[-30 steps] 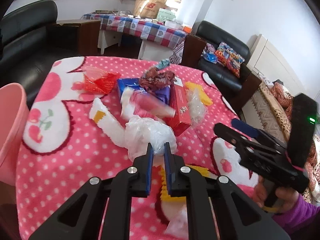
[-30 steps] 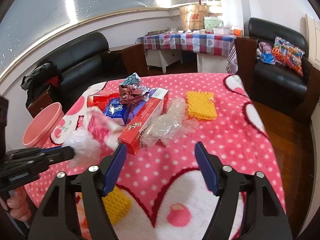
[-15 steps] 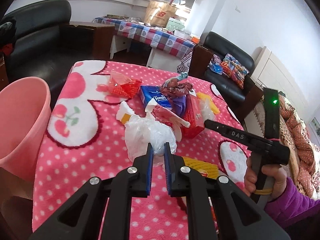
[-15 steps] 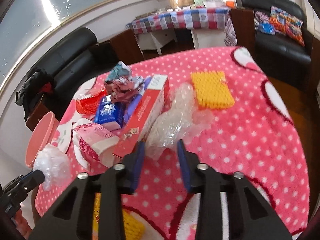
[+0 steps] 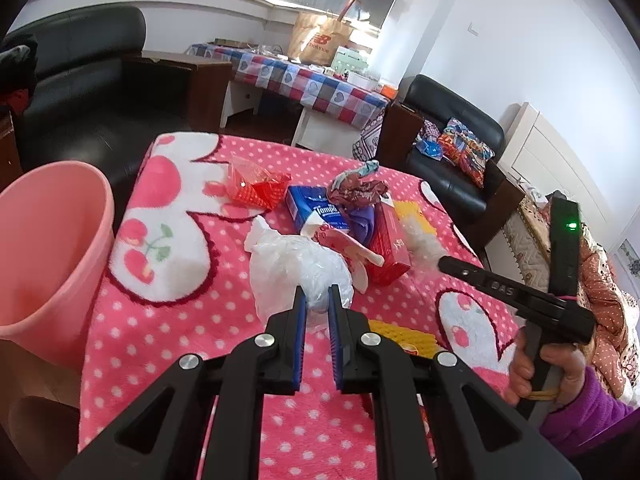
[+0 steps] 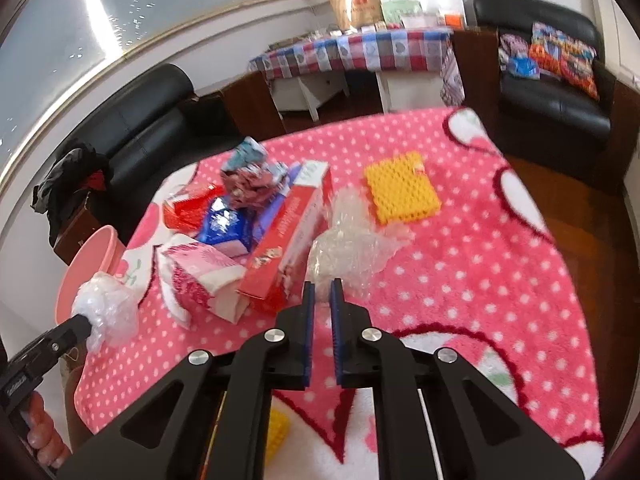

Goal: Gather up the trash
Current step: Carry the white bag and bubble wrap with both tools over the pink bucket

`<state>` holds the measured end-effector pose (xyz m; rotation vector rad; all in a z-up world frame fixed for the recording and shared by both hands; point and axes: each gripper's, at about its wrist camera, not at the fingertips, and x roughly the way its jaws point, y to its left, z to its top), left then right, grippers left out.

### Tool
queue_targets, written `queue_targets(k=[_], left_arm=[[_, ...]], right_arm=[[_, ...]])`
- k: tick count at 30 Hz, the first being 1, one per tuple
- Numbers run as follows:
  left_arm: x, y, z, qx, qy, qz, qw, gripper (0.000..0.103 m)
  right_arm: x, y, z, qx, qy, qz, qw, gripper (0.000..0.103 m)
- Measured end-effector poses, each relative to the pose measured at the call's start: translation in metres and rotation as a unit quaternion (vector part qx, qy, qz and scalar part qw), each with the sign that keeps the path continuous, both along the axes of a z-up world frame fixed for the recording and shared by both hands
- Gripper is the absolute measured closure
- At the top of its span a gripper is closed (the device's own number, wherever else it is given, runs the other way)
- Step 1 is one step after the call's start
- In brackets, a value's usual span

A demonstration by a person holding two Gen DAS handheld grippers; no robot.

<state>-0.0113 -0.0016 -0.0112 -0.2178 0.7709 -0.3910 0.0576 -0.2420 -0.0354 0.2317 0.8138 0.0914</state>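
My left gripper (image 5: 317,300) is shut on a crumpled white plastic bag (image 5: 296,268), held above the pink dotted blanket (image 5: 168,320). The right wrist view shows that bag (image 6: 106,312) hanging close to the pink bin (image 6: 86,264). My right gripper (image 6: 323,294) has its jaws closing, nearly together, on the near edge of a clear plastic wrap (image 6: 348,248) that lies beside the red box (image 6: 292,228). In the left wrist view the right gripper (image 5: 444,262) touches that clear wrap (image 5: 420,240).
More trash lies in a pile: a blue tissue pack (image 6: 228,224), a pink-and-white paper packet (image 6: 200,276), a red wrapper (image 6: 188,208) and a crumpled wrapper (image 6: 248,176). A yellow foam net (image 6: 400,188) lies farther back, another (image 5: 400,336) near me. The pink bin (image 5: 52,240) stands off the blanket's left edge.
The right jaws went from wide apart to nearly together as the gripper came up to the clear wrap. The left gripper carried the white bag back and left, toward the bin.
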Motion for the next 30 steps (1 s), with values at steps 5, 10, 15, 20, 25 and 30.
queue_targets(k=[5, 10, 15, 20, 25, 30], left_arm=[[-0.005, 0.010, 0.005, -0.004, -0.012, 0.013, 0.9998, 0.093], [-0.011, 0.030, 0.013, -0.007, -0.030, 0.043, 0.9986, 0.093], [-0.021, 0.059, 0.024, 0.000, -0.056, 0.097, 0.9937, 0.093], [-0.034, 0.096, 0.032, 0.017, -0.077, 0.154, 0.9849, 0.093], [-0.042, 0.138, 0.032, 0.026, -0.075, 0.210, 0.9745, 0.093], [-0.043, 0.173, 0.024, 0.034, -0.061, 0.251, 0.9654, 0.093]], right_arm=[[-0.010, 0.011, 0.023, -0.011, -0.035, 0.017, 0.999, 0.095], [-0.014, 0.042, 0.049, -0.018, -0.067, 0.062, 0.996, 0.095], [-0.011, 0.088, 0.067, -0.025, -0.092, 0.124, 0.988, 0.095], [-0.005, 0.147, 0.075, -0.014, -0.098, 0.200, 0.975, 0.095], [0.001, 0.211, 0.078, -0.008, -0.097, 0.271, 0.958, 0.095], [0.009, 0.268, 0.072, -0.010, -0.077, 0.324, 0.943, 0.095]])
